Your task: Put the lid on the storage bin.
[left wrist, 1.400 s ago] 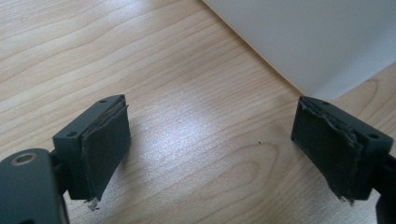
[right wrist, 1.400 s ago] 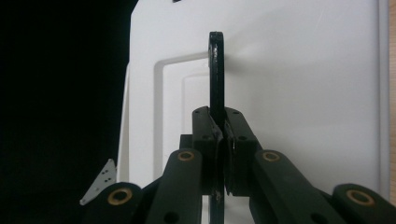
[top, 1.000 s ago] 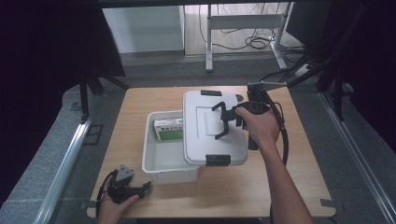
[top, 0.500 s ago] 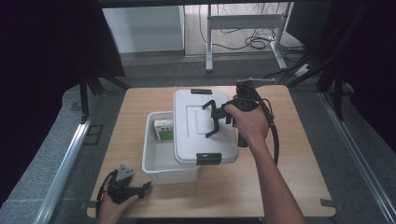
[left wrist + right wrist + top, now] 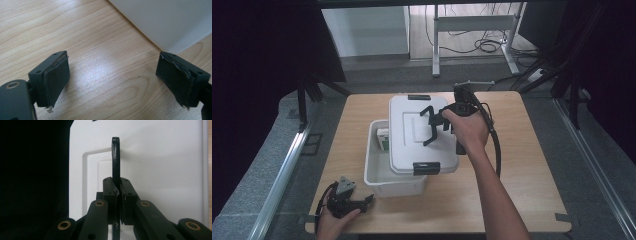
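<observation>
My view: light wood table (image 5: 532, 165), square top. White bin (image 5: 384, 175) sits directly on it, approx. centre, just ahead and to the right of my left gripper (image 5: 364, 202), which is low at the near-left corner over bare wood. In the left gripper view the bin's wall (image 5: 160, 22) is just beyond its wide-apart jaws.

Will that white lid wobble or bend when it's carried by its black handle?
Probably stiff: the white lid looks flat, not sagging, over the bin. It might swing, since the right gripper pinches only the thin black handle. It looks light, lifted one-handed.
</observation>
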